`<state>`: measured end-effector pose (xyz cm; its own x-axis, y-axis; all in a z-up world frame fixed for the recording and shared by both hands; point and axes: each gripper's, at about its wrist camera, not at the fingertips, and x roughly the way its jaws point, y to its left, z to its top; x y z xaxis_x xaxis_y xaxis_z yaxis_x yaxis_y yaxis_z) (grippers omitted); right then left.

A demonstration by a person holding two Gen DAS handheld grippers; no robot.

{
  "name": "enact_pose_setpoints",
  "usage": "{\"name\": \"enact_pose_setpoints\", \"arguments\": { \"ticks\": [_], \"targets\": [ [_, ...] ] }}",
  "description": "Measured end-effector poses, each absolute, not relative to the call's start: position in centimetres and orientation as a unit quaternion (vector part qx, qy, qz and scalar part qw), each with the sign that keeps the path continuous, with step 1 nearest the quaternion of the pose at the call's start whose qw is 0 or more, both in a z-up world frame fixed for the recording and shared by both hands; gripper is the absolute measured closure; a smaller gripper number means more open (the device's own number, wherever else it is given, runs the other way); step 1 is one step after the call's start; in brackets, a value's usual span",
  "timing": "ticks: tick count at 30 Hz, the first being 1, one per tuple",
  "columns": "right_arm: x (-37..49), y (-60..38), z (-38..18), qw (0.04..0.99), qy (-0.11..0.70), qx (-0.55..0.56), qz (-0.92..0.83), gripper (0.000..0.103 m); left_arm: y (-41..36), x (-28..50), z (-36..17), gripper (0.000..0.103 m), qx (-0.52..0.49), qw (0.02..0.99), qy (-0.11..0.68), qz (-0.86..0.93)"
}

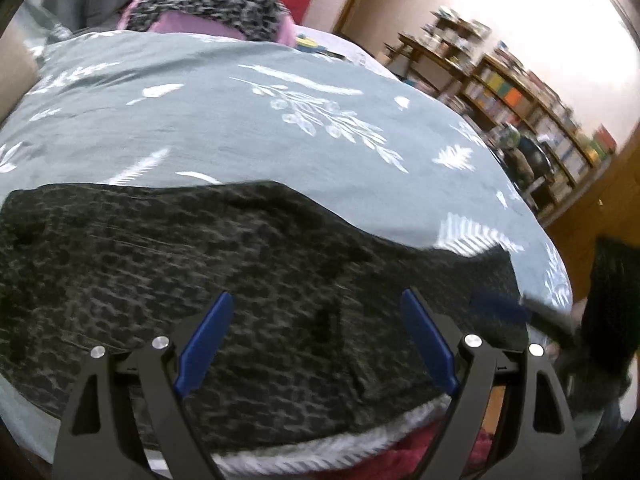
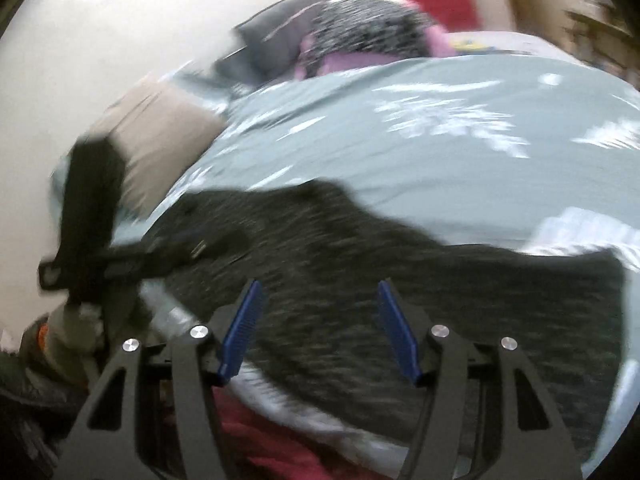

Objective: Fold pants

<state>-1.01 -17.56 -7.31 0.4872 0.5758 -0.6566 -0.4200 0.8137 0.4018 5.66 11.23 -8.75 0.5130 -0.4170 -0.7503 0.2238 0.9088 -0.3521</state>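
Dark, leopard-patterned pants [image 1: 240, 248] lie flat across the near part of a grey-green bedspread [image 1: 240, 120] printed with white leaves. My left gripper [image 1: 317, 296] hovers over them with its blue pads wide apart and nothing between them. In the blurred right wrist view the same pants [image 2: 440, 288] stretch from left to right, and my right gripper [image 2: 319, 284] stands open above them, holding nothing. At the left of that view the other gripper [image 2: 92, 216] shows as a dark blurred shape at the pants' end.
A heap of black-speckled and pink clothing [image 1: 208, 4] sits at the far end of the bed. A beige pillow [image 2: 160, 140] lies at the left. Wooden bookshelves [image 1: 520, 92] stand beyond the bed's right side. Red fabric [image 1: 400, 456] shows below the near edge.
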Motion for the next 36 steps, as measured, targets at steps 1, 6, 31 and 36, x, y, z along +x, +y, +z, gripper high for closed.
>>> {"name": "enact_pose_setpoints", "arguments": {
  "ticks": [1,6,31,36],
  "targets": [
    [-0.7,-19.2,-7.2,0.866,0.412,0.1,0.265,0.041,10.5,5.5,-8.9,0.018,-0.098,0.861,0.46,-0.192],
    [0.6,-24.7,-7.9,0.886,0.415,0.108,0.178,0.041,7.7,5.8,-10.9,0.018,-0.074,0.849,0.482,-0.204],
    [1.7,-31.2,-10.5,0.894,0.422,0.13,0.076,0.04,4.6,8.0,-14.8,0.016,-0.006,0.859,0.487,-0.159],
    [1.2,-33.0,-12.2,0.886,0.438,0.143,0.06,0.04,4.5,7.9,-15.0,0.015,-0.001,0.86,0.485,-0.157]
  ]
}}
